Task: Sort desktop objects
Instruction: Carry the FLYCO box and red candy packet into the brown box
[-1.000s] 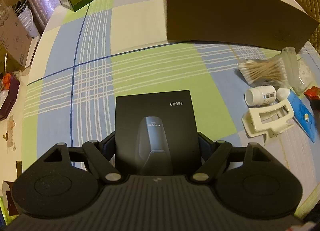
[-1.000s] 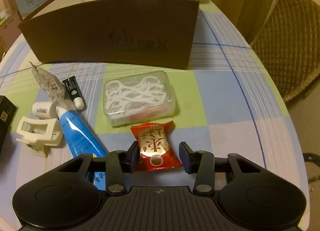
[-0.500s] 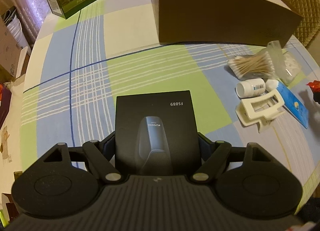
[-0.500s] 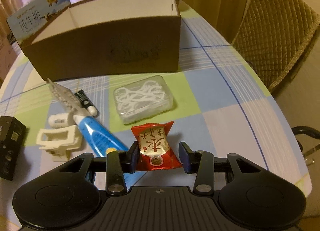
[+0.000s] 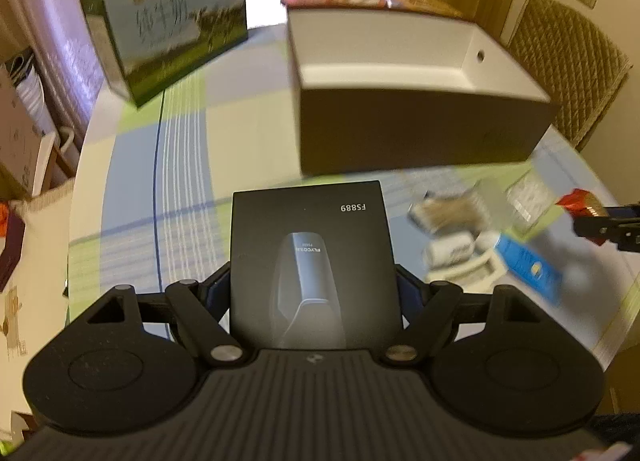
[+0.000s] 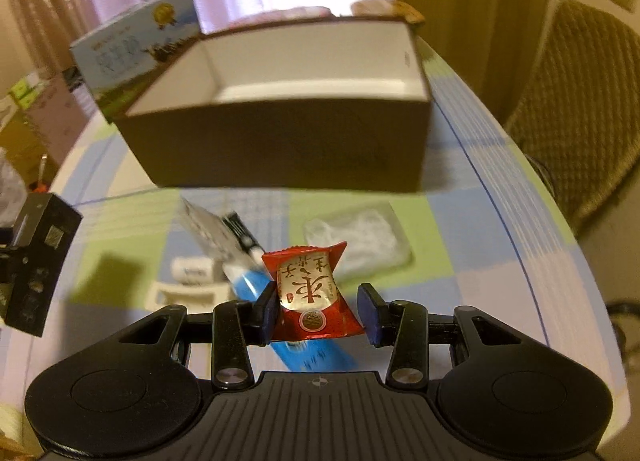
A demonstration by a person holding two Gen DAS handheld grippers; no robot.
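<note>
Left wrist view: black box (image 5: pixel 314 261) pinched by its two side walls between the fingers of the left gripper (image 5: pixel 314 293), lid face up, held in the air above the tablecloth (image 5: pixel 180 165). Side grip likely chosen because the rigid, flat-walled carton gives the pads two parallel faces. Matte card, sharp corners, a printed device and "FS889" on top.

Right wrist view: right gripper (image 6: pixel 318 311) holds a red sachet (image 6: pixel 310 293), glossy crinkled foil with a gold panel and pinked ends. Left pad touches it; a gap shows at the right pad, so the fingers are only partly closed around it (whether it is firmly clamped, cannot tell). It too is off the table; the black box shows at the left edge of this view, also aloft.

Ahead of both: open bin (image 6: pixel 280 101), brown outside, white and smooth inside, nothing visible in it. Judged the sorting target, both loads raised to clear its wall.

On the cloth below, motion-blurred: blue tube (image 6: pixel 256 285), white clip (image 6: pixel 188 295), small white bottle (image 6: pixel 192 267), clear tub (image 6: pixel 360 241) of white picks. Soft checked cloth, green and blue.

Behind the bin, a milk carton (image 5: pixel 168 41), upright, glossy print. Wicker chair (image 5: pixel 568 61) to the right.
</note>
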